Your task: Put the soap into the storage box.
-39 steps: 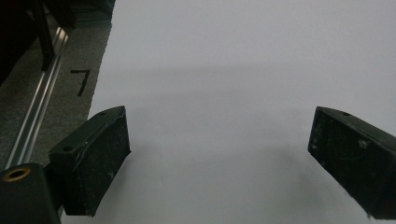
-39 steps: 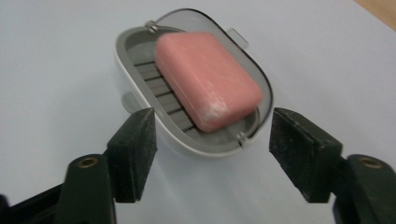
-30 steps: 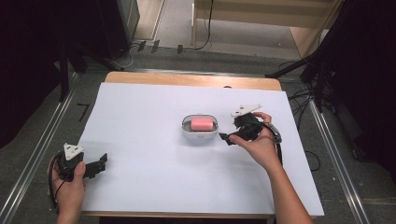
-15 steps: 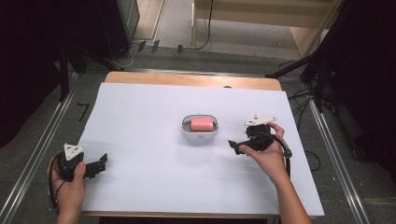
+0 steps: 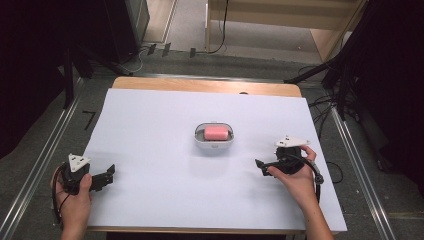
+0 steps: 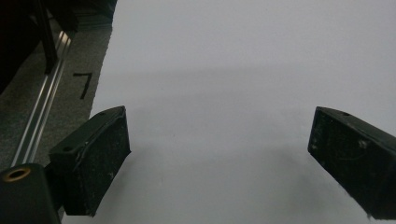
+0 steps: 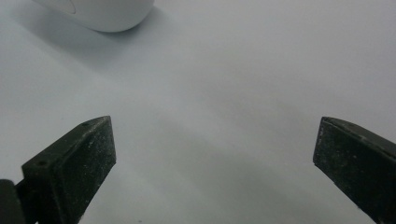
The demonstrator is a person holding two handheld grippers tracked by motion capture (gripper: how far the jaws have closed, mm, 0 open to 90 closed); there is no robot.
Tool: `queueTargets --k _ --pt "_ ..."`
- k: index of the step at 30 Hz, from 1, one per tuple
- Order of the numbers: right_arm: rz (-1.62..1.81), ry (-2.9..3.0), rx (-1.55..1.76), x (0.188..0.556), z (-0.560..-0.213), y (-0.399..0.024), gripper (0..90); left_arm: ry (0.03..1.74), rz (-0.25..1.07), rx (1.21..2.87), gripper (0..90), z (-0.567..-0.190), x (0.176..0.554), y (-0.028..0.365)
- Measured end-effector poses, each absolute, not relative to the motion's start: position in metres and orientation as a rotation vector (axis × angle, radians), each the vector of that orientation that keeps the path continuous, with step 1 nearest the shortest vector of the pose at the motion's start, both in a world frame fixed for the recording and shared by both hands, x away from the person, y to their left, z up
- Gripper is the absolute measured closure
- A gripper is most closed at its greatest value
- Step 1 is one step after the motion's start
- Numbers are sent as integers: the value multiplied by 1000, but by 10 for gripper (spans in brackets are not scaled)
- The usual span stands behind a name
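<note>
A pink bar of soap [image 5: 216, 133] lies in a small white dish [image 5: 214, 145] near the middle of the white table [image 5: 165, 115]. My right gripper [image 5: 261, 166] rests low on the table to the right of the dish and nearer the front edge, jaws wide apart with nothing between them. In the right gripper view the dish's rounded white wall [image 7: 100, 14] shows at the top left, beyond the open right gripper [image 7: 212, 154]. My left gripper [image 5: 106, 175] sits at the front left corner, also open and holding nothing; the left gripper [image 6: 219, 149] has bare white table between its jaws.
A wooden strip [image 5: 205, 86] borders the table's far edge. Metal rails [image 5: 42, 160] run along both sides on the grey floor, with a black mark [image 6: 83, 84] on the left floor. Cables [image 5: 325, 100] lie at the right, and a wooden cabinet [image 5: 285, 20] stands behind.
My right gripper has drawn back from beside the dish, moving right and toward the front edge. The left gripper has stayed in place.
</note>
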State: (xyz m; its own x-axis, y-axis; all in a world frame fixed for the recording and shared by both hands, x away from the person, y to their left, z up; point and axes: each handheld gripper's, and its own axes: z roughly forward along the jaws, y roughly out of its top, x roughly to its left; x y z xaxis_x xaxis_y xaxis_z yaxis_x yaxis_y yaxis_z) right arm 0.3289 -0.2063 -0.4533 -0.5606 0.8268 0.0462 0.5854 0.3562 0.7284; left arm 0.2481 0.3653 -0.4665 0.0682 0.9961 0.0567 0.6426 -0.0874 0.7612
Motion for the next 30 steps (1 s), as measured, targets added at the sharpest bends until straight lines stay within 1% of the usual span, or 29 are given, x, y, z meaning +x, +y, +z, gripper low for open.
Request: queueTargets --k 16,30 --pt "1037 2215 1349 298 -473 -246 0 1623 822 1786 59 -466 247 365" --pt "1040 2134 1425 271 -482 -281 0 1620 827 1774 62 -466 246 366"
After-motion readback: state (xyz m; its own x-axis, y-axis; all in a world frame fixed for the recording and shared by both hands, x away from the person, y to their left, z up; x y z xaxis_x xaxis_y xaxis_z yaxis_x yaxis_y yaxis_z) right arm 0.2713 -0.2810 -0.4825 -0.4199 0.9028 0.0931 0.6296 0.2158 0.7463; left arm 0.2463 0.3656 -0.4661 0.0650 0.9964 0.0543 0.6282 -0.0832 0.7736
